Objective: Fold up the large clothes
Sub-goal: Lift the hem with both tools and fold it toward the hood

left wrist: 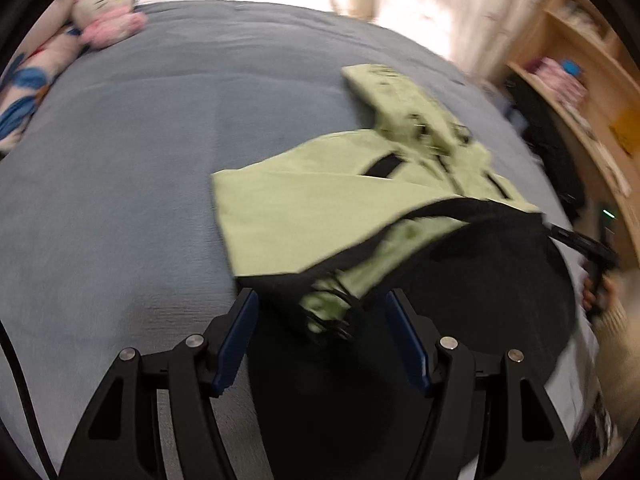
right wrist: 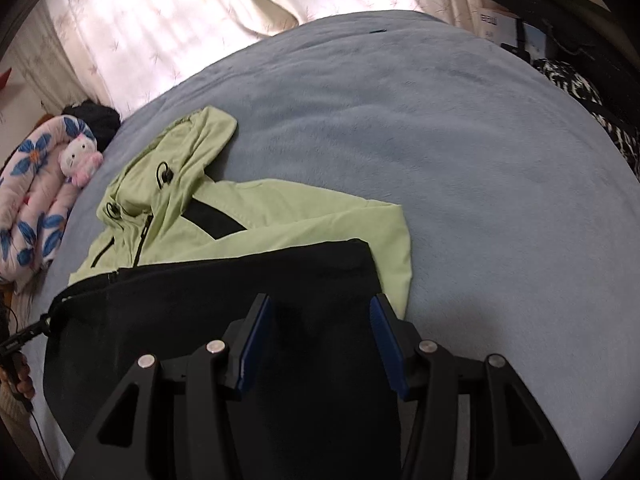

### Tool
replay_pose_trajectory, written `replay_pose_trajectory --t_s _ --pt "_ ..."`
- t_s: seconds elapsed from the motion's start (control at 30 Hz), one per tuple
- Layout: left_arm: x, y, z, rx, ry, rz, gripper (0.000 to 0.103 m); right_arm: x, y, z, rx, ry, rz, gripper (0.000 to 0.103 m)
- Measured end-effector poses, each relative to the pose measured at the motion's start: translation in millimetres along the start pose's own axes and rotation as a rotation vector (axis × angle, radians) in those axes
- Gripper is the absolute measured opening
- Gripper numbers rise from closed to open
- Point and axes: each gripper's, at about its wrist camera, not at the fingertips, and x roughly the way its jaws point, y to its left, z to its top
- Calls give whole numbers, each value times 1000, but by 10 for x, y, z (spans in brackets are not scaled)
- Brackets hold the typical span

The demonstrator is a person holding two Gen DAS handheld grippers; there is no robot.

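Pale green jacket [right wrist: 280, 216] with black lower half, flat on grey-blue bed cover [right wrist: 460, 140]. Long axis from hood [right wrist: 200, 132] down to black hem; hood end away from both cameras, hem end nearest grippers. In right wrist view, hood toward upper left, black part [right wrist: 224, 320] spread across lower centre, green side folded in along right edge. Black stripe on chest, black zip and drawcords near collar. In left wrist view, jacket [left wrist: 288, 216] blurred, hood [left wrist: 384, 84] toward upper right, a green sleeve with dark cuff [left wrist: 332, 308] laid across black part, cuff end close to left gripper.

Left gripper [left wrist: 322, 304] wide apart, blue pads [left wrist: 240, 340] clear of cloth, nothing clamped; sleeve cuff between the jaws in picture, contact not clear. Right gripper [right wrist: 320, 312] about half apart, pads [right wrist: 256, 344] above black cloth, nothing pinched; touching or just above, cannot tell. Right gripper also seen at right edge of left wrist view [left wrist: 588, 248], in a hand [left wrist: 596, 292], at black hem's far corner.

Beyond jacket: plush cat [right wrist: 80, 160] and flowered pillow [right wrist: 32, 216] at bed's edge, pale curtain [right wrist: 160, 20] behind, wooden shelves [left wrist: 580, 80] to one side.
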Motion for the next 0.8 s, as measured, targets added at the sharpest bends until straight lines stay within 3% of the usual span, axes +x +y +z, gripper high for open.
replay_pose_trajectory --t_s 0.13,0.27,0.33,0.4,0.6,0.7,0.8 --pt "-97 -105 -78 125 33 -10 64 68 -7 -7 -23 11 20 51" --pt "89 -173 -178 251 121 113 64 113 -31 -18 -15 14 32 51" --pt "204 -208 -194 317 113 210 64 117 -39 -20 -17 12 34 51" --pt "287 -211 -143 339 89 258 64 128 -31 -16 -26 14 30 51" --pt "423 -196 77 360 23 279 64 128 -68 30 -48 15 7 51" --pt "517 -168 137 356 32 261 64 165 -87 67 -54 20 -5 51" --pt "599 -159 176 350 39 228 51 226 -75 94 -63 26 -15 51"
